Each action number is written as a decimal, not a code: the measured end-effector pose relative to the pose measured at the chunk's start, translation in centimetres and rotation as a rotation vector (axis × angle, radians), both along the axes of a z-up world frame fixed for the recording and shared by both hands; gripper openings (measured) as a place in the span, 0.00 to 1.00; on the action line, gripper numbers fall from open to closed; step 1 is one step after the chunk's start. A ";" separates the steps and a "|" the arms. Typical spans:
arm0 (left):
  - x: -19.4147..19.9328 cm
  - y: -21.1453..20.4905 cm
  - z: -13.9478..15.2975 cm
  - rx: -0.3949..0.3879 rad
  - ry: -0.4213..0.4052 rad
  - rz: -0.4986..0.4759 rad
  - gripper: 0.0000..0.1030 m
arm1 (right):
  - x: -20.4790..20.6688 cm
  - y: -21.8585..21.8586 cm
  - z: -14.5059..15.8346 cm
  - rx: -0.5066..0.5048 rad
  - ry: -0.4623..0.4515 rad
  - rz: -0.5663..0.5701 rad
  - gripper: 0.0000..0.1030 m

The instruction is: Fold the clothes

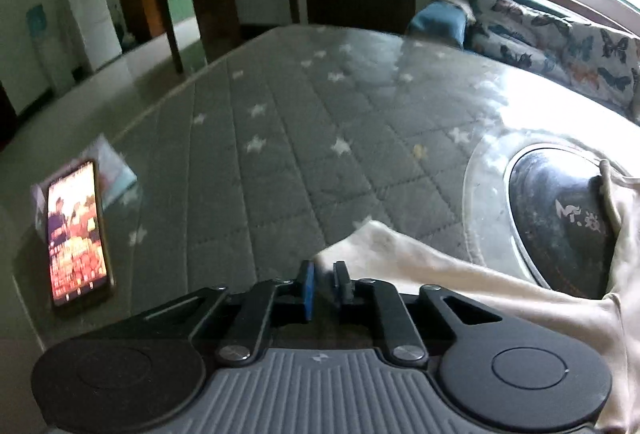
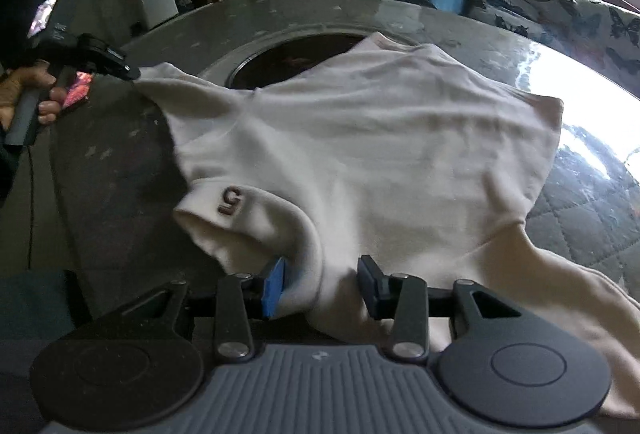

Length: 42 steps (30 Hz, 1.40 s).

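Note:
A cream shirt [image 2: 360, 138] lies spread on the grey quilted table top [image 2: 112, 170], with a sleeve marked with a small "5" [image 2: 230, 200] folded at the near left. My right gripper [image 2: 322, 286] is open; a fold of the shirt's near edge runs between its blue left pad [image 2: 274, 286] and its dark right pad, which stand apart from each other. In the left wrist view my left gripper [image 1: 325, 280] shows a narrow gap, with the shirt's corner [image 1: 372, 238] lying at its fingertips. From the right wrist view the left gripper [image 2: 128, 70] sits at the shirt's far left tip.
A dark round plate [image 1: 560, 218] is set into the table under the shirt. A lit phone [image 1: 76, 230] stands propped at the table's left edge. A sofa with butterfly cushions [image 1: 560, 46] runs along the right. A person's hand [image 2: 36, 94] holds the left gripper's handle.

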<state>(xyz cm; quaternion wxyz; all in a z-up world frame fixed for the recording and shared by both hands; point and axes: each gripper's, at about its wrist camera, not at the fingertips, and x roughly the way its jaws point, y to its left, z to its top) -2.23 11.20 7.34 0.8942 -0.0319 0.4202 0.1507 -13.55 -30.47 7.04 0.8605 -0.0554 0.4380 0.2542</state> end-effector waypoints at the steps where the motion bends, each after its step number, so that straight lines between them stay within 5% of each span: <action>1: 0.0 0.0 0.3 0.009 -0.003 0.008 0.20 | 0.0 0.0 0.2 0.008 -0.003 0.000 0.39; 6: 0.0 -1.0 2.3 -0.019 -0.070 -0.034 0.20 | 0.5 -0.7 1.6 0.048 -0.037 -0.031 0.41; 13: 4.7 -8.6 2.4 -0.280 -0.079 -0.356 0.20 | 3.3 -3.5 1.6 0.069 -0.069 -0.184 0.41; 18: 9.2 -14.5 1.2 -0.324 -0.049 -0.515 0.19 | 4.3 -5.1 1.7 0.069 -0.080 -0.241 0.41; 26: 13.8 -19.4 -0.7 -0.342 0.006 -0.588 0.19 | 6.0 -6.9 1.5 0.073 -0.085 -0.298 0.41; 42: 15.5 -19.7 -2.1 -0.355 0.046 -0.619 0.05 | 13.7 -10.9 1.2 0.131 -0.101 -0.450 0.41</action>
